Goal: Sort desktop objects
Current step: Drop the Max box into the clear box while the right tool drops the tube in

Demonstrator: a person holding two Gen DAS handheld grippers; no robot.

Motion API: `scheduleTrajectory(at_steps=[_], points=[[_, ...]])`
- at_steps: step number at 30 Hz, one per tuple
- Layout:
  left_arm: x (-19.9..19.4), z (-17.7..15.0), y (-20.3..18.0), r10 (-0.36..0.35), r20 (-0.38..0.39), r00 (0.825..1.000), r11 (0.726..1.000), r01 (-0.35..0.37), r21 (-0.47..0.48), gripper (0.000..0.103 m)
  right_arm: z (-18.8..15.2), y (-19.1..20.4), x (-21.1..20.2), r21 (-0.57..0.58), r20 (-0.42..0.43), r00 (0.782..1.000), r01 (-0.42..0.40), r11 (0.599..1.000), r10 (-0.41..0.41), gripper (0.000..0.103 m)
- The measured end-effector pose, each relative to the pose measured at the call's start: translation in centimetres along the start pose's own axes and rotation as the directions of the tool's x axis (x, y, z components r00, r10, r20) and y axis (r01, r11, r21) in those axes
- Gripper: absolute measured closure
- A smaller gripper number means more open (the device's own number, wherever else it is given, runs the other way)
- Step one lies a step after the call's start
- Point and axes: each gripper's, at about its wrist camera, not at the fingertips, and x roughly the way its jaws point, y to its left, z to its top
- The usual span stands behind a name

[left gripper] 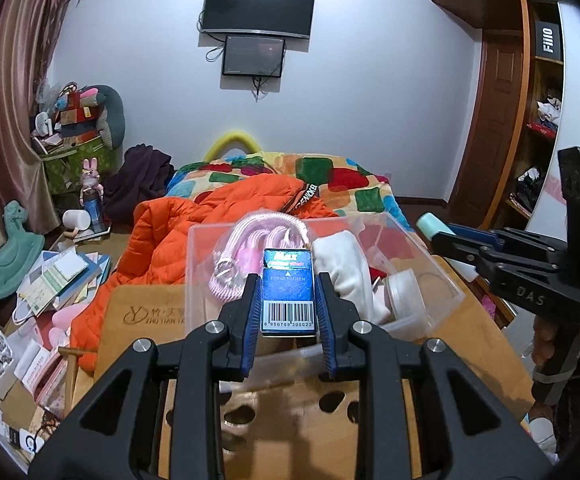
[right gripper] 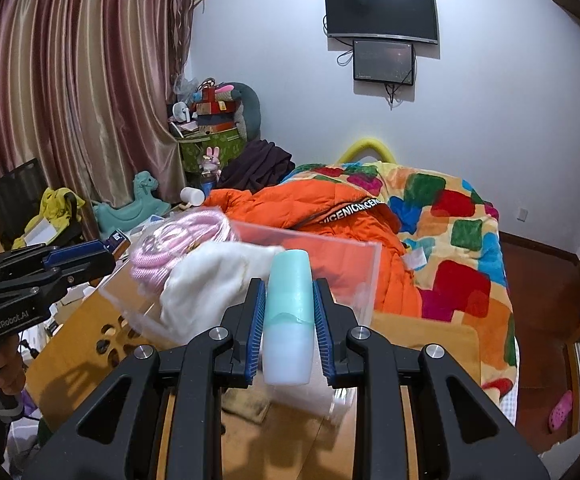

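Desktop objects are in both of my hands at once. My left gripper [left gripper: 288, 300] is clenched on a small blue box [left gripper: 288, 292] with a barcode label, held at the centre of the left view, above the near wall of the clear plastic bin [left gripper: 441, 276]. My right gripper [right gripper: 288, 320] is clenched on a pale green bottle [right gripper: 288, 316], held upright at the centre of the right view, just in front of the same bin [right gripper: 353, 260]; the bottle's tip also shows at the right of the left view [left gripper: 427, 224].

Beyond the grippers, the bin already holds a coiled pink cord [left gripper: 250, 256], a white cloth [left gripper: 341, 268] and a round white lid [left gripper: 403, 288], so I judge part of the sorting done. The bin stands on the wooden desk [left gripper: 146, 312], which fills the lower middle of the frame.

What is left, as far as I can tell, is to put the box and the bottle in and let go of them. Whether more things wait on the desk I cannot tell, since my grippers hide its near part. Behind the bin lie an orange jacket [left gripper: 178, 236] and a patterned blanket [left gripper: 341, 184] on the bed.
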Motion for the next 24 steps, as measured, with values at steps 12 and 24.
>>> scheduleTrajectory(at_steps=[12, 24], points=[[3.4, 2.2, -3.4, -0.061, -0.023, 0.998, 0.996, 0.063, 0.067, 0.077, 0.3, -1.3, 3.8, 0.011, -0.030, 1.000, -0.005, 1.000, 0.006, 0.081], [7.3, 2.2, -4.4, -0.071, -0.091, 0.993, 0.993, 0.079, 0.088, 0.077, -0.4, -2.1, 6.7, 0.001, -0.081, 0.997, -0.016, 1.000, 0.016, 0.081]])
